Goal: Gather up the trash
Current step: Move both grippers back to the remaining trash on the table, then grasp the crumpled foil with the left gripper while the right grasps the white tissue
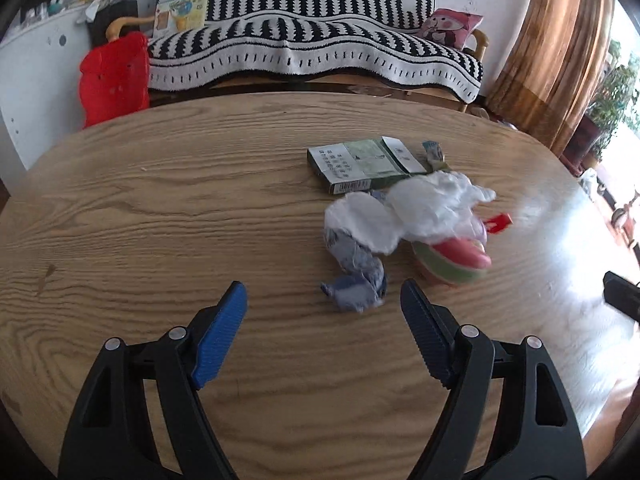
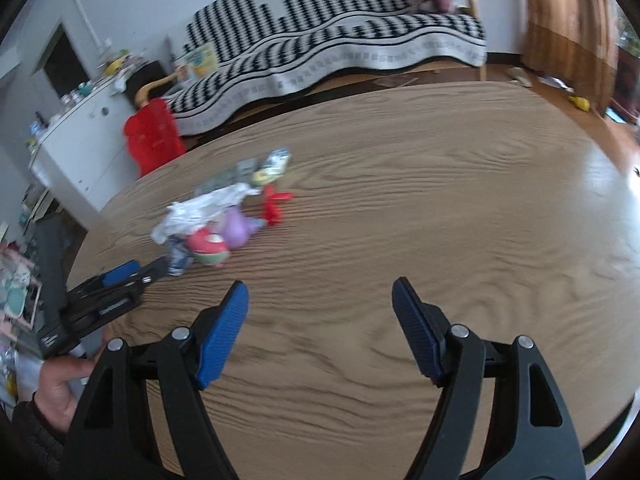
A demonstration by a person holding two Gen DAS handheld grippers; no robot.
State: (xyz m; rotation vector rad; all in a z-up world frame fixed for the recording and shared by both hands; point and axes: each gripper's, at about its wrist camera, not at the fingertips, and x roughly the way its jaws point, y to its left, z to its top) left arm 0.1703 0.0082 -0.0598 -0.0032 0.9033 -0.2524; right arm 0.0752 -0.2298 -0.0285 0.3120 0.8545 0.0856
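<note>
A cluster of trash is located on the wooden table (image 1: 160,208): a crumpled blue-grey wrapper (image 1: 358,280), white crumpled tissue (image 1: 408,212), a flattened green carton (image 1: 360,164) and a pink-and-green toy (image 1: 456,260). The left gripper (image 1: 324,300) is spread wide, the wrapper positioned just ahead between its tips, untouched. The right gripper (image 2: 320,296) is likewise spread wide above bare wood, with nothing held.

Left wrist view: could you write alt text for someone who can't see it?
An open left claw with blue fingertips hovers over a wooden table, just short of a crumpled bluish paper wad. Behind it lie white tissue, a flattened green carton and a pink-green toy; a striped sofa stands beyond.
</note>
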